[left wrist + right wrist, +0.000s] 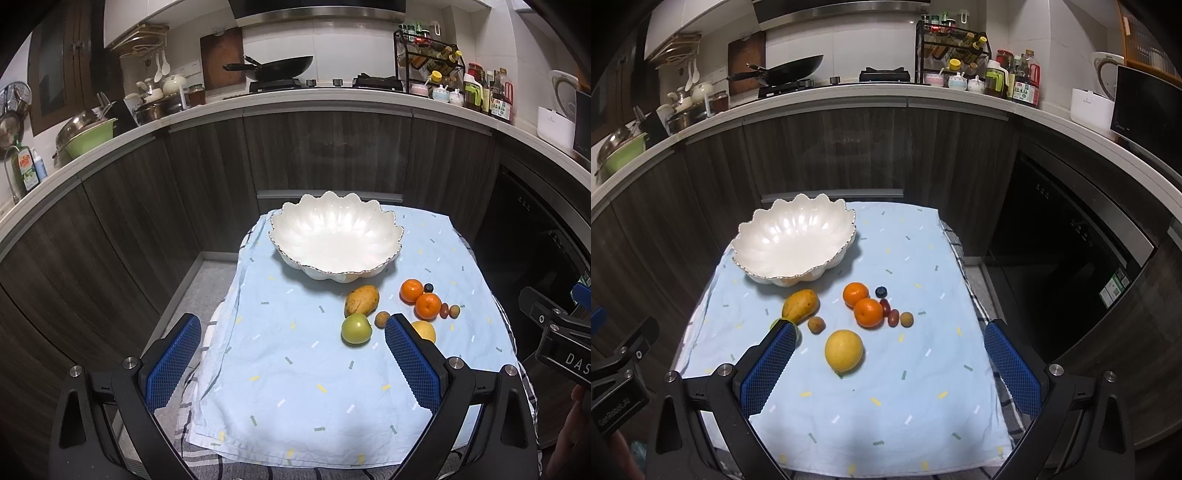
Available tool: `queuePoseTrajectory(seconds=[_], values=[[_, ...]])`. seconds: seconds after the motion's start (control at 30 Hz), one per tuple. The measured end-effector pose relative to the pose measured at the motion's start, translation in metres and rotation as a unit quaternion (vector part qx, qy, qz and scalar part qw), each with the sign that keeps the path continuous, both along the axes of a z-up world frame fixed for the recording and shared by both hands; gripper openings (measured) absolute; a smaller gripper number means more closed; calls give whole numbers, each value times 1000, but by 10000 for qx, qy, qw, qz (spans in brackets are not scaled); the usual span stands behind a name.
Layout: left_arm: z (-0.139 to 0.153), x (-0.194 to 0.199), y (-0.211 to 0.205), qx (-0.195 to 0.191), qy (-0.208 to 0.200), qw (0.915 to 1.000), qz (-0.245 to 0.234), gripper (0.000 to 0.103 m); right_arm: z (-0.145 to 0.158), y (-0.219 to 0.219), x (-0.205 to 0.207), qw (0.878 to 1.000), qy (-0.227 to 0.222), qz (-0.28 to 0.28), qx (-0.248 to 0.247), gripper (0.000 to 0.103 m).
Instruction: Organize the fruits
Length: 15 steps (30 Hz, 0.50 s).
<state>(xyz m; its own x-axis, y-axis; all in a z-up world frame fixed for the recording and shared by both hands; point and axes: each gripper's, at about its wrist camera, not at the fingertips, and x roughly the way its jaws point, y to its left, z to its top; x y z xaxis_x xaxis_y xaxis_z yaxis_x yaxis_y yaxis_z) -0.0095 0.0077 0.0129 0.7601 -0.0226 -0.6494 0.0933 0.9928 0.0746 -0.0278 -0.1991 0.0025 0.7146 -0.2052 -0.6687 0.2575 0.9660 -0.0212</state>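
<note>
An empty white scalloped bowl (334,236) (794,242) stands at the far end of a light blue cloth (295,369) (886,406). In front of it lie a mango (362,300) (800,304), a green apple (355,328), two oranges (427,305) (868,312), a yellow lemon (844,350) (424,330), a blueberry (881,292) and several small brown and red fruits (894,316). My left gripper (293,328) hovers open over the cloth's near left part. My right gripper (890,332) stands open above the lemon, holding nothing.
Dark wood cabinets (325,155) and a white countertop (258,107) curve behind the table. On the counter are a wok (273,68), pots, a bottle rack (428,59) and bottles. A dark oven front (1071,236) is at the right. The floor (199,295) shows left of the table.
</note>
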Motion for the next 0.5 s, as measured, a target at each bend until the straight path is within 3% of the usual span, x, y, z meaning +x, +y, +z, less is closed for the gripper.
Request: queuePoseTrajectory(seconds=[0.5], values=[[-1, -2, -1, 3, -6, 10000, 7, 102, 4, -2, -3, 10000, -49, -10, 10, 103]])
